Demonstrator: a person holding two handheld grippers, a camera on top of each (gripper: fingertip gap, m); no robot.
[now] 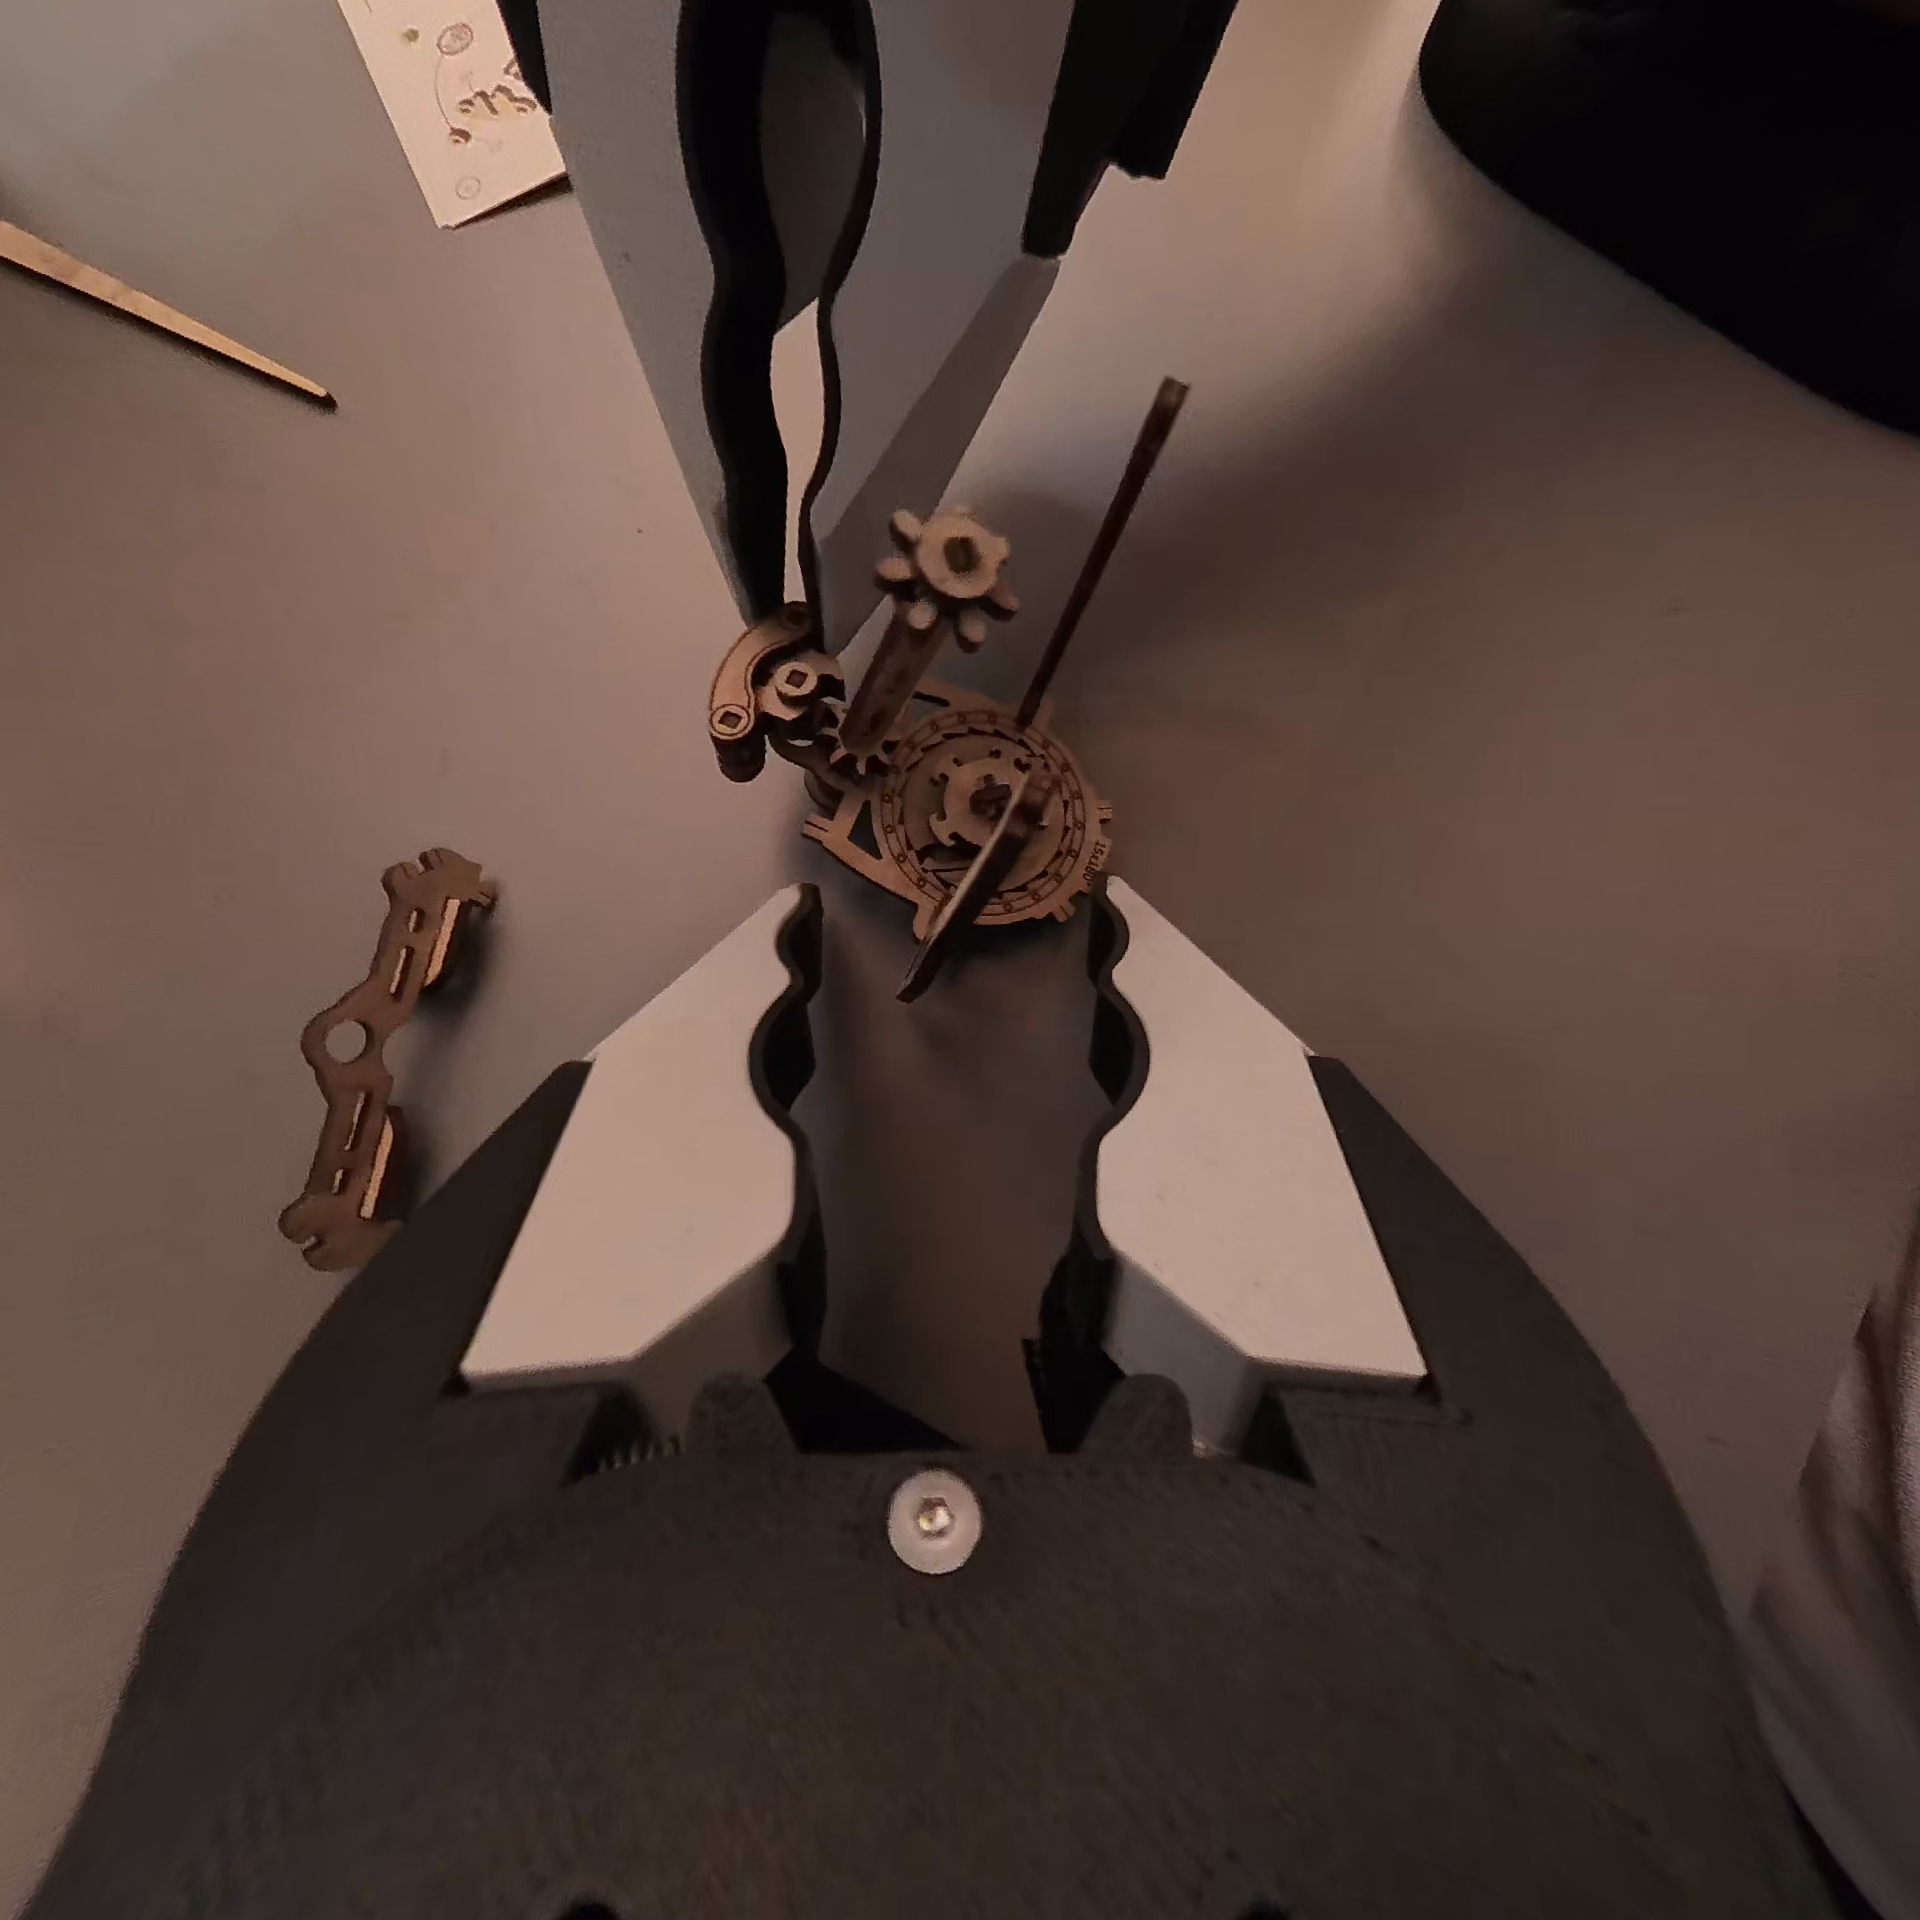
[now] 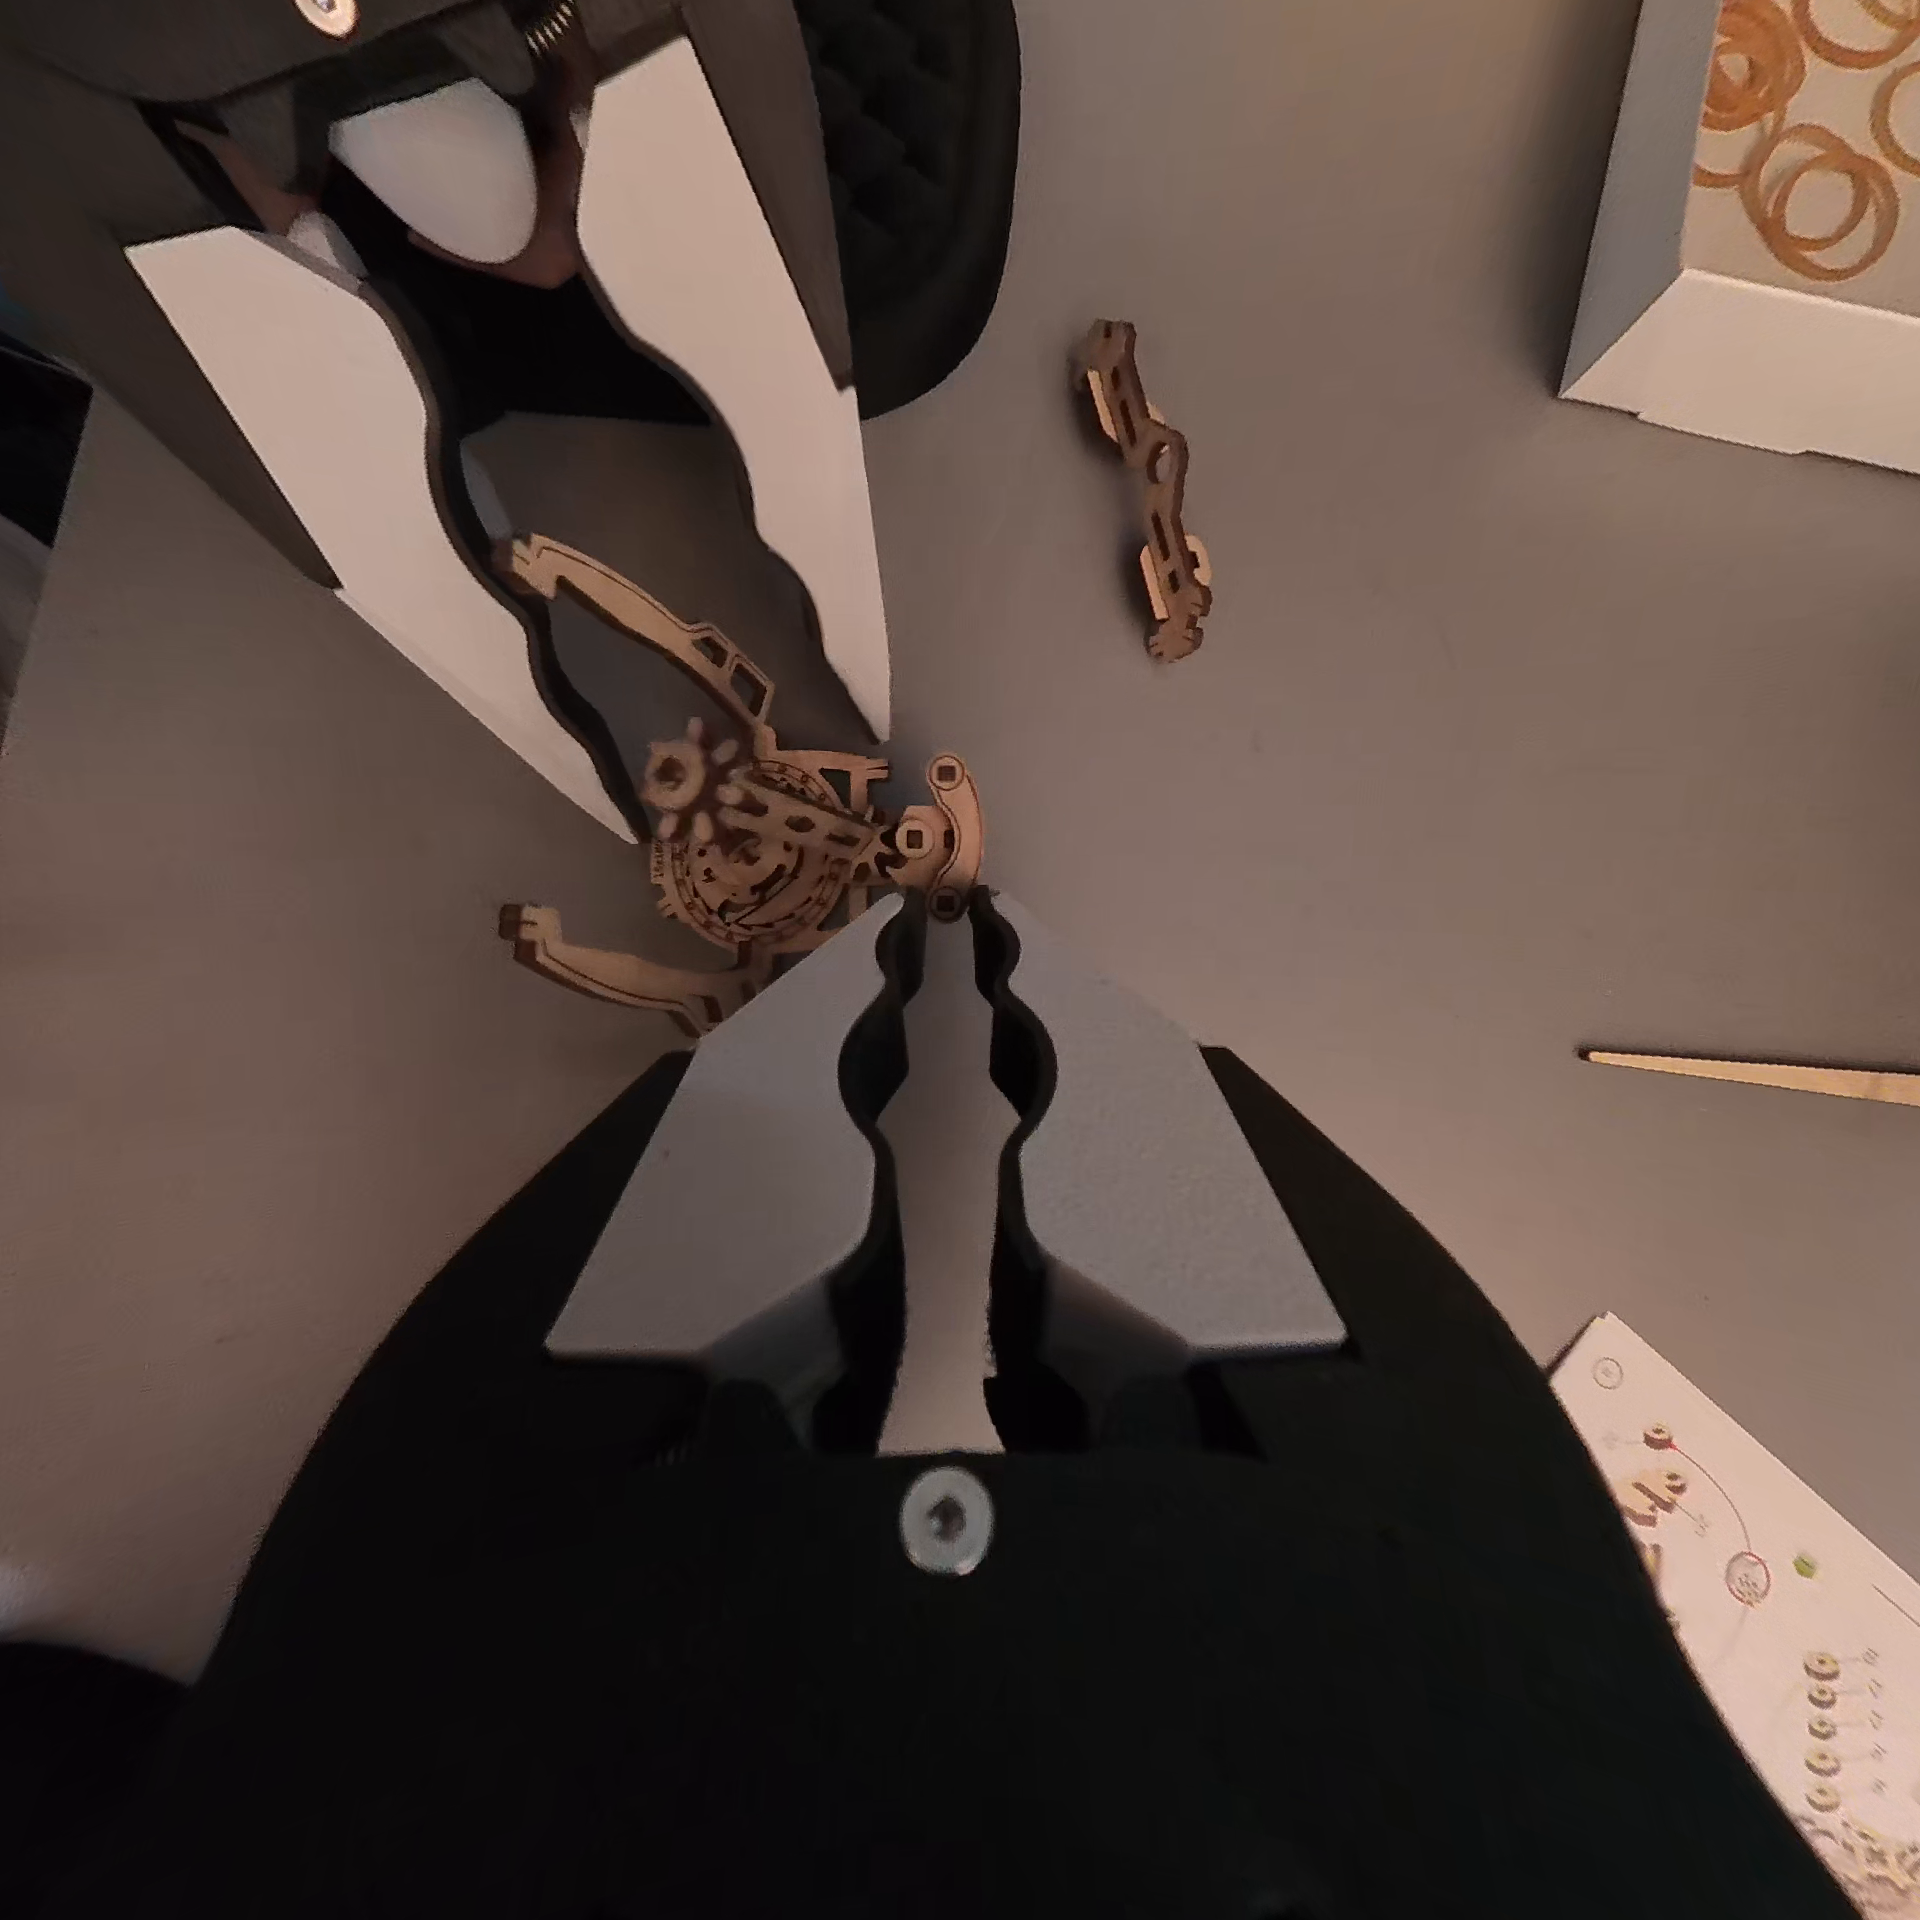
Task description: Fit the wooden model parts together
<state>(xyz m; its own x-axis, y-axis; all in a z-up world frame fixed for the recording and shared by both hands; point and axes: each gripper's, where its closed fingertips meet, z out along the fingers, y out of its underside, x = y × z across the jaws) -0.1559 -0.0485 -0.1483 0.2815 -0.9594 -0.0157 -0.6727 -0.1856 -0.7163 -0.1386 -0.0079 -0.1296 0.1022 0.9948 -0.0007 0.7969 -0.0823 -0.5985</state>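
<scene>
A wooden gear assembly (image 1: 987, 831) with a toothed ring, small cogs and two long frame arms sits between the tips of my left gripper (image 1: 956, 904), which is closed onto its edges. It also shows in the right wrist view (image 2: 748, 862), face-on, with the left gripper (image 2: 753, 774) straddling one arm. My right gripper (image 2: 948, 902) is shut on the end of a curved wooden lever (image 2: 951, 821) that sits at the assembly's edge. In the left wrist view the right gripper (image 1: 805, 613) comes in from the top onto that lever (image 1: 753, 675).
A loose slotted wooden strip (image 1: 384, 1049) (image 2: 1153, 488) lies on the grey table. A thin wooden stick (image 1: 156, 312) (image 2: 1745, 1075), an instruction sheet (image 1: 468, 94) (image 2: 1745, 1610), a box of wooden rings (image 2: 1766, 208) and a black padded object (image 2: 914, 156) are around. Spacing between my two grippers at the tips: around 5 cm. From either gripper's tips it is about 20 cm to the thin wooden stick (image 1: 156, 312). My right wrist view (image 2: 1819, 1077) looks at it from another angle.
</scene>
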